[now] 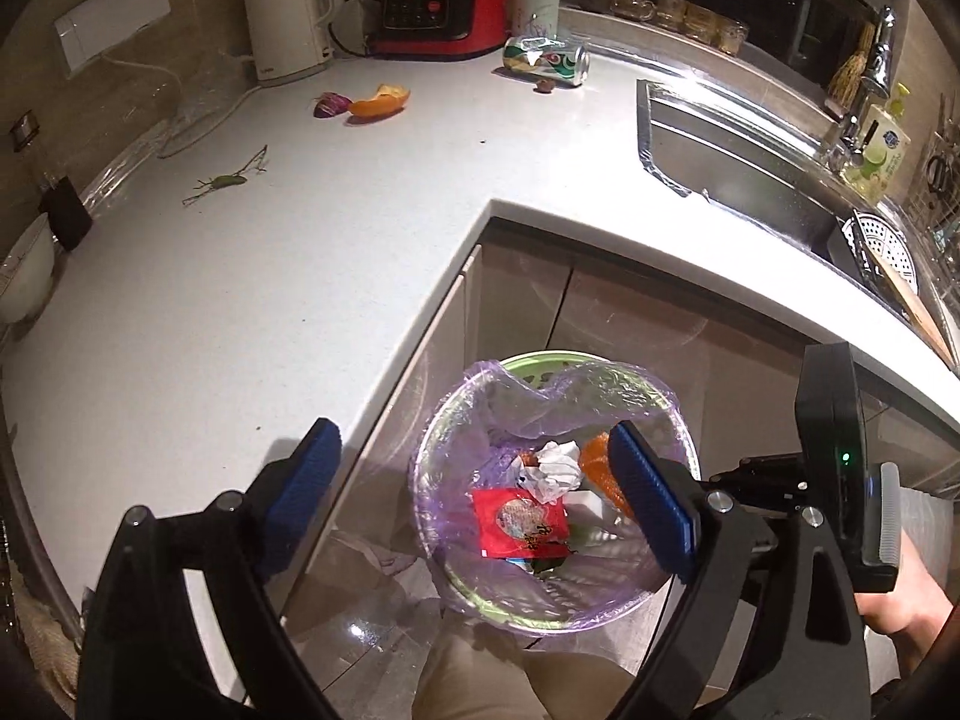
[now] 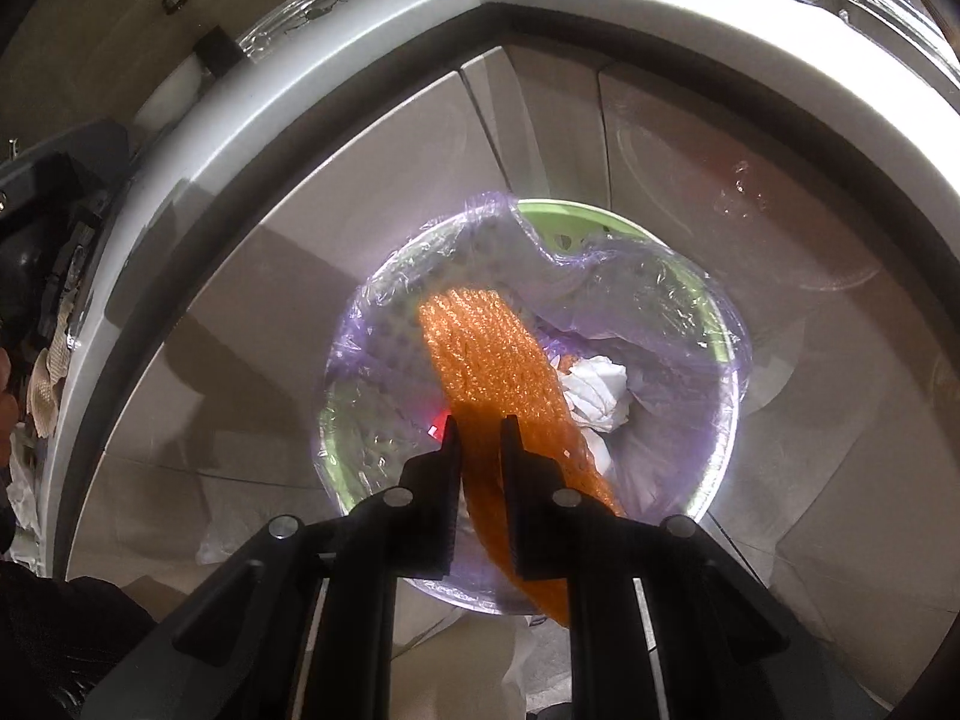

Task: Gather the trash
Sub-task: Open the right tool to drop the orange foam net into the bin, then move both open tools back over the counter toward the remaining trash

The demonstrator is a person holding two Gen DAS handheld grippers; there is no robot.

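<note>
Orange foam netting (image 2: pixel 480 372), soft and light, hangs over the bin (image 2: pixel 729 420), pinched near one end by my right gripper (image 2: pixel 480 426); my left gripper (image 1: pixel 474 450) hovers above the bin, fingers spread, empty.

Orange foam net (image 2: pixel 480 372) in right claw (image 2: pixel 480 438)

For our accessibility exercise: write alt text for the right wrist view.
The right tool grips an orange foam net above a purple-lined bin holding crumpled white paper, beneath a white counter edge.
</note>
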